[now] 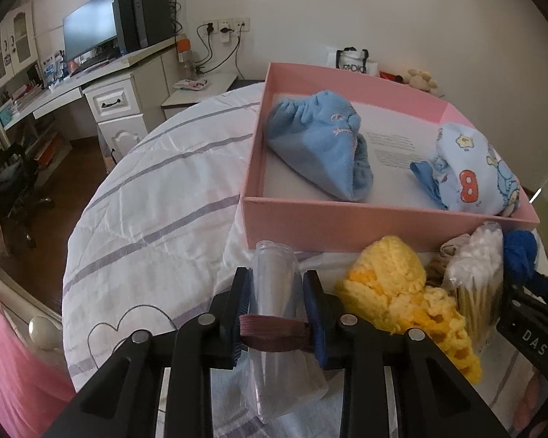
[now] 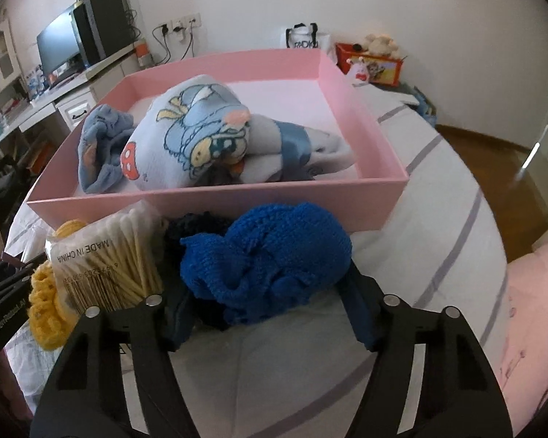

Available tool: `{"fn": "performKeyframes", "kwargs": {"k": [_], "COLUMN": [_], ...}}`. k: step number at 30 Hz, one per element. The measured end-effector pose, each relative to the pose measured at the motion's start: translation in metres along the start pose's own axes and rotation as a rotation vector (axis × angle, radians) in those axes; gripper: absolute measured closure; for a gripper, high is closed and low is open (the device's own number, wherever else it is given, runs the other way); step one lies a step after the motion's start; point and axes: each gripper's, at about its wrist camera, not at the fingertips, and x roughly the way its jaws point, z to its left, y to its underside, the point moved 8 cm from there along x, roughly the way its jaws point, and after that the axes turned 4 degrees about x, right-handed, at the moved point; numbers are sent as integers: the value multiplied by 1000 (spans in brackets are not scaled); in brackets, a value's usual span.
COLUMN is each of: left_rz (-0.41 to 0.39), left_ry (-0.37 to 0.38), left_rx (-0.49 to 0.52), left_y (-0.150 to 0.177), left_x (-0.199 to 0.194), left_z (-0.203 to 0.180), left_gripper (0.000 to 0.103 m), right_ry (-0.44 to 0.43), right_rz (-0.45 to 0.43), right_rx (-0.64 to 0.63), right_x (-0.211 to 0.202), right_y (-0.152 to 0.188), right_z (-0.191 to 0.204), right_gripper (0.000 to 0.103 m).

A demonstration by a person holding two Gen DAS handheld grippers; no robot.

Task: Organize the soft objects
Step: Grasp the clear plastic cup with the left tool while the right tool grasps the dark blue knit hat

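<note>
Your left claw [image 1: 276,304] is clamped on a clear plastic tube [image 1: 274,314]; both pads press its sides, and a maroon band [image 1: 274,332] stretches between the fingers across the tube. The tube points forward, its open end toward the pink box [image 1: 339,224].

Just right of the left claw lies a yellow knit [image 1: 402,292] on the bed [image 1: 146,200]. Beyond it, further right, stands a pack of cotton swabs [image 1: 475,281], touching the knit, with a beige item [image 1: 445,255] behind.

Your right claw [image 2: 270,284] sits spread around a blue knit [image 2: 266,259]: one finger to each side, the knit bulging over them. You cannot tell from this view whether the pads actually pinch it. The swab pack lies just left of this claw.

Straight ahead of both claws, the box rests on the bed. Inside: a light blue fleece piece [image 1: 321,142] on the left, and a printed baby garment [image 2: 190,135] bundled nearer the middle in the right wrist view.
</note>
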Motion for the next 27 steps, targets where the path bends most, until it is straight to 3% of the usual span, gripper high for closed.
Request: {"fn": "performKeyframes", "kwargs": {"k": [5, 11, 21, 27], "left_rz": [-1, 0, -9, -25], "left_ry": [-9, -15, -60, -46], "left_rx": [9, 10, 23, 32], "left_y": [-1, 0, 5, 13], "left_x": [2, 0, -11, -29], "left_z": [0, -1, -3, -6], "left_gripper": [76, 76, 77, 77], "right_ry": [-12, -8, -4, -3], "right_rz": [-11, -27, -59, -83], "right_rx": [-46, -81, -60, -50], "right_x": [-3, -8, -29, -47], "right_y": [2, 6, 12, 16], "right_z": [6, 16, 13, 10], "right_gripper": [60, 73, 78, 79]}}
